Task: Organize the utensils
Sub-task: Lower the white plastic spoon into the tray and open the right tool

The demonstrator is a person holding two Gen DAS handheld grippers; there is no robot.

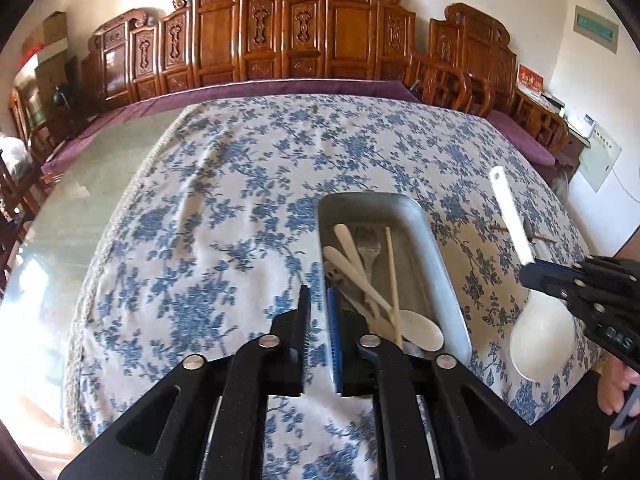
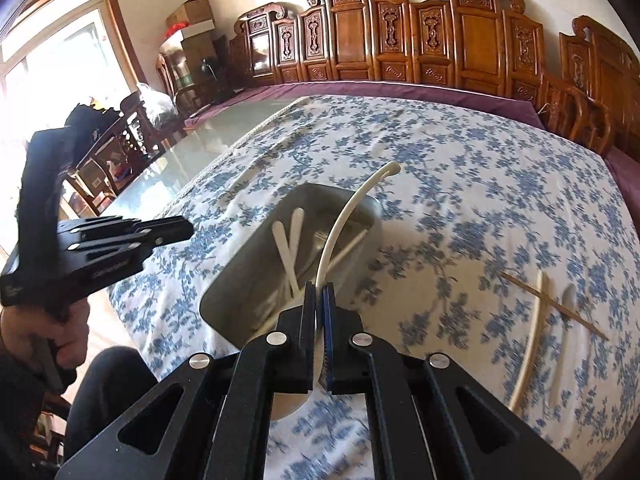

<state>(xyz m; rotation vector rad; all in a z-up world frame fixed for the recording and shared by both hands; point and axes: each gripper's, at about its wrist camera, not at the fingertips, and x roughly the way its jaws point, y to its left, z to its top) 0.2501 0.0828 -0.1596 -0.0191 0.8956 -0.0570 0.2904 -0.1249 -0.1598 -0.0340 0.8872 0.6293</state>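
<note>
- Right tool (image 2: 319, 312) was clamped on the neck of a white ladle (image 1: 532, 332), holding it above the cloth-covered worktop (image 1: 224, 184), just right of the metal tray (image 1: 440, 248).
- Left tool (image 1: 319, 320) hovered narrowly parted and empty over the tray's near-left rim.
- Best approach, I judged: align the ladle lengthwise with the spoons (image 1: 352, 260) already inside, lower it, then release.
- Chopsticks (image 2: 532, 328) lay well apart, waiting.

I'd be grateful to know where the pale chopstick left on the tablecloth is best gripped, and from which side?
Grip the pale chopstick near the middle of its bare lower stretch, coming from above with the fingers set across it. It lies flat on the tablecloth, and a thin brown stick crosses its upper part, so staying below that crossing probably avoids dragging both. The right gripper is occupied holding the white spoon.
</note>
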